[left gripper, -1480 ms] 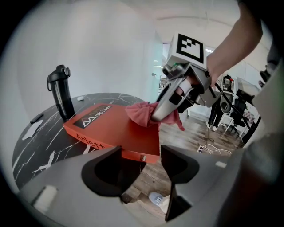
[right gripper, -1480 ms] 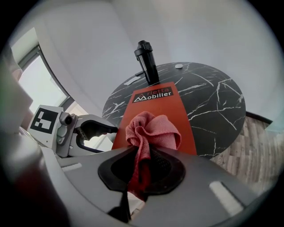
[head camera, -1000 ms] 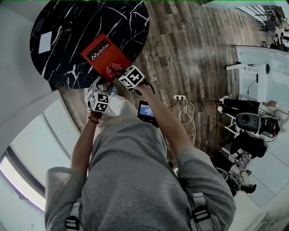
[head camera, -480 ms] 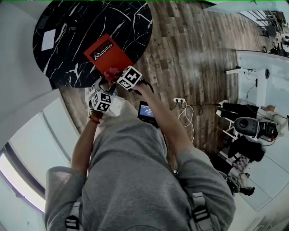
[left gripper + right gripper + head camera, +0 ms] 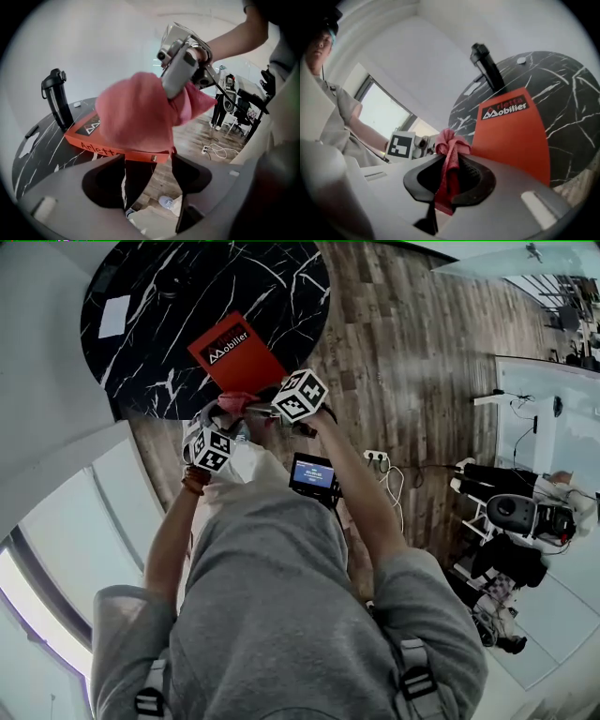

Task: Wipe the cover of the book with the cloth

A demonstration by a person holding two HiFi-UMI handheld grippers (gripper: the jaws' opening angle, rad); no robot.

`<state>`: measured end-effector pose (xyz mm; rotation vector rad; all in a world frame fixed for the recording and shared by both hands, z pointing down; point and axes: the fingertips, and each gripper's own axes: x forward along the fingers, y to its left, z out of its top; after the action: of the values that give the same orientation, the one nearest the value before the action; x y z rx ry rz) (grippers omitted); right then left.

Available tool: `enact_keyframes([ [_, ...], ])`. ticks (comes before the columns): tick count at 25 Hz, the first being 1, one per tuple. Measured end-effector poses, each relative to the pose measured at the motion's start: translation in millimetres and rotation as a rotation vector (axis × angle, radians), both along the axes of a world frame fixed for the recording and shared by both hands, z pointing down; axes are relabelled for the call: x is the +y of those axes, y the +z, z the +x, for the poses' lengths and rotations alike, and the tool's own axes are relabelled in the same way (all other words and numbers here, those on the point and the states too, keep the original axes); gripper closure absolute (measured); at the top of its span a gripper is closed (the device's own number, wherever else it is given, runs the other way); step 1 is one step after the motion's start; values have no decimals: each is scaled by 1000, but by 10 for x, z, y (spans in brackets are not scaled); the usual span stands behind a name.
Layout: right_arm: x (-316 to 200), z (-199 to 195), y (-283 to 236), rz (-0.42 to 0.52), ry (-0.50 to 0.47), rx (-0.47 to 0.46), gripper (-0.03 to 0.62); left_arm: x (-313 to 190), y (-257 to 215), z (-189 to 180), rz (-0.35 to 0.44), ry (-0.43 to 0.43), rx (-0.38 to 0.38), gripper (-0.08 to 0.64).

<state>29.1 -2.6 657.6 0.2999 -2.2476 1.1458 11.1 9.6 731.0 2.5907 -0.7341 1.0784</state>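
Note:
The orange-red book (image 5: 234, 354) lies near the rim of the round black marble table (image 5: 169, 296); it also shows as the book (image 5: 513, 131) and the book (image 5: 84, 136). My right gripper (image 5: 451, 164) is shut on the pink cloth (image 5: 449, 150), which bunches above its jaws. In the head view the right gripper (image 5: 258, 409) holds the cloth (image 5: 236, 403) just off the book's near corner. My left gripper (image 5: 146, 166) stands open with nothing between its jaws; the cloth (image 5: 136, 115) hangs right in front of it. The left gripper (image 5: 216, 423) sits below the table's edge.
A tall black bottle (image 5: 56, 96) stands on the table behind the book. A white card (image 5: 114, 317) lies at the table's far left. A small lit screen (image 5: 312, 474) hangs at the person's waist. A power strip and cables (image 5: 377, 457) lie on the wooden floor.
The right gripper has drawn the cloth back off the book's near corner, toward the left gripper. The left gripper stays under the table's edge.

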Motion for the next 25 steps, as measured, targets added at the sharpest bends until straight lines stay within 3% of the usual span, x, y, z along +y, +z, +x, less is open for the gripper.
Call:
enact_keyframes([
  [2, -303, 221, -170, 69, 129, -20, 532, -36, -29, -26, 4, -9, 10, 265],
  [3, -479, 370, -206, 125, 197, 13, 532, -50, -46, -29, 7, -15, 15, 265],
  [5, -801, 696, -167, 247, 304, 153, 532, -72, -71, -10, 11, -21, 24, 265],
  [8, -1036, 1009, 45, 338, 331, 371, 532, -62, -56, 69, -9, -17, 37, 265],
  [15, -1085, 969, 507, 277, 278, 505, 532, -25, -8, 154, -32, 8, 30, 264],
  [25, -1068, 917, 592, 175, 305, 482, 535, -90, -15, 133, -17, -54, 32, 265],
])
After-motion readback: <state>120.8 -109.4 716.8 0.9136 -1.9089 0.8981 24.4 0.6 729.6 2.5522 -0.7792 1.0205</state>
